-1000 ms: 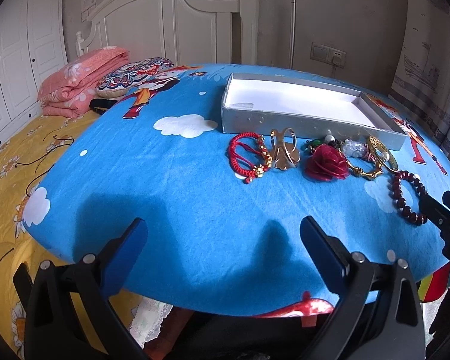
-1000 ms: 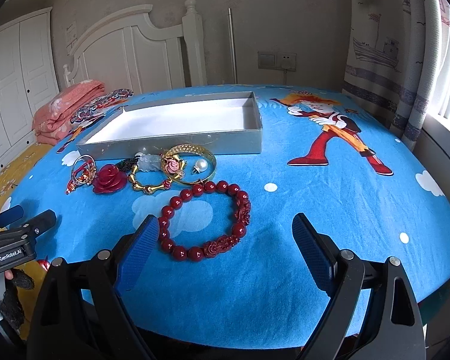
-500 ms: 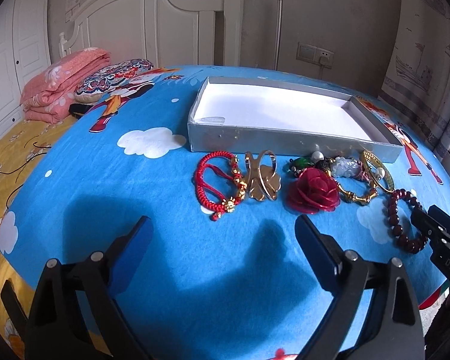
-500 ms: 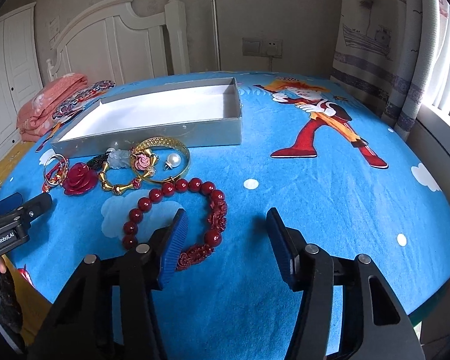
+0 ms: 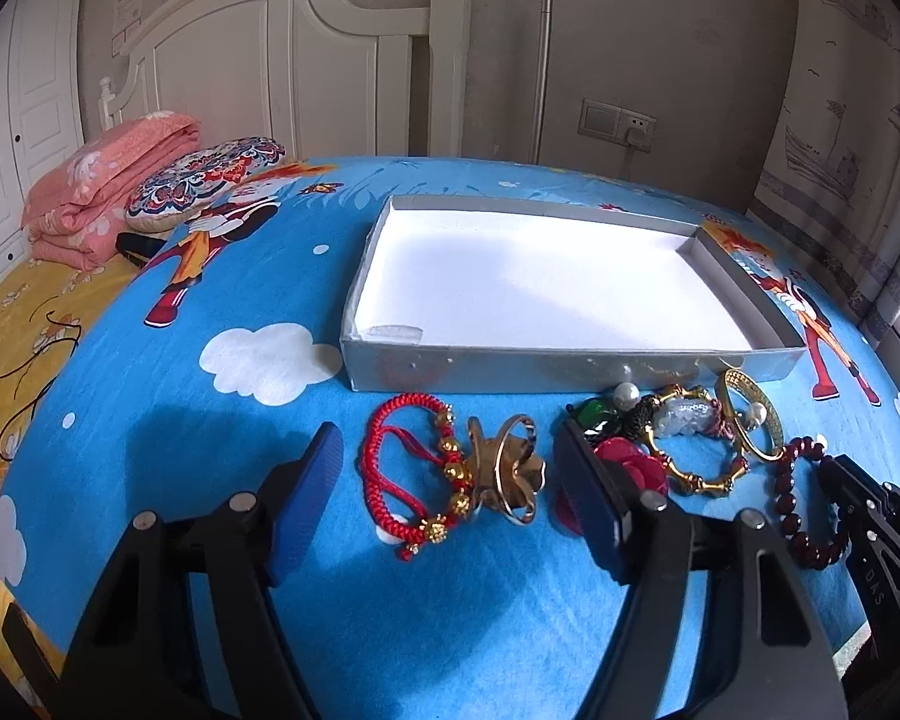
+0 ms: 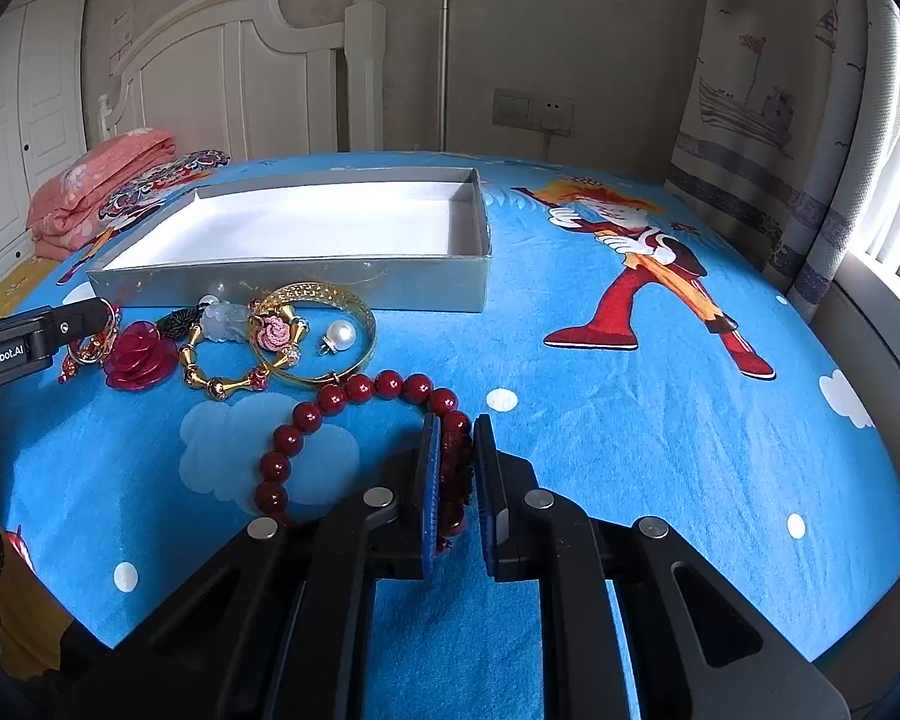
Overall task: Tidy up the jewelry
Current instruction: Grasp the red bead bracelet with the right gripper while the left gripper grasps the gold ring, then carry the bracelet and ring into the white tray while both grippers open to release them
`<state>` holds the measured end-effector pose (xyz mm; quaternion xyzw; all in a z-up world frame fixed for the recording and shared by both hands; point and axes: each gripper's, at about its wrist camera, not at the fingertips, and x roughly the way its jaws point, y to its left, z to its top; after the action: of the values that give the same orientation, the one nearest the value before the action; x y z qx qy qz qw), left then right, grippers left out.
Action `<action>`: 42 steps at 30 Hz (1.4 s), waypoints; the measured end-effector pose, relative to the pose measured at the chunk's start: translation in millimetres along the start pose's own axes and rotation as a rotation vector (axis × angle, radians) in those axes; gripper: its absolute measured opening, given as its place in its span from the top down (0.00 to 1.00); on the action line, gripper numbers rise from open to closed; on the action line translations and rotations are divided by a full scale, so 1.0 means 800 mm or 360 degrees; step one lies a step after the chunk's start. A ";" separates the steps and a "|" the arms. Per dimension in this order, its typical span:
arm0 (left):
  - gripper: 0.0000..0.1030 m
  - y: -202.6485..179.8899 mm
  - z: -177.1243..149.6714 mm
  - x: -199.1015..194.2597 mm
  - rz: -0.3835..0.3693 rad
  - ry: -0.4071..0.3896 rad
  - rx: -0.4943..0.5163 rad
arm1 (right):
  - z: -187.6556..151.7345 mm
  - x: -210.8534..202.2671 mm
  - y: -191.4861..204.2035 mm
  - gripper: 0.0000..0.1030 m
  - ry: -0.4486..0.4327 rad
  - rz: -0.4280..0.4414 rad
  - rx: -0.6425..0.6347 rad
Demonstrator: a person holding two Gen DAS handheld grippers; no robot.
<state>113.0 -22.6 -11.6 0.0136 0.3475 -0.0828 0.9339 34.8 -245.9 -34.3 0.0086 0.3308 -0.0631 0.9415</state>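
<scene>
My right gripper [image 6: 455,480] is clamped on the carved section of the dark red bead bracelet [image 6: 354,420], which lies on the blue sheet near the silver tray [image 6: 306,282]. The elastic loop could snag the gold bangle [image 6: 324,330] just beside it on lifting. My left gripper [image 5: 450,480], angled downward, is closing around the red cord bracelet [image 5: 417,468] and gold clip [image 5: 507,474], pads not yet touching; it may catch both.
</scene>
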 end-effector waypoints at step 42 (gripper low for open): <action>0.90 -0.028 0.047 -0.044 0.0016 -0.0249 0.0074 | 0.115 -0.043 0.050 0.87 -0.0482 0.0074 -0.0169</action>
<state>107.6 -42.6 40.8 0.0304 0.2713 -0.0869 0.9581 69.9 -207.8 57.9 -0.0431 0.1878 -0.0241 0.9810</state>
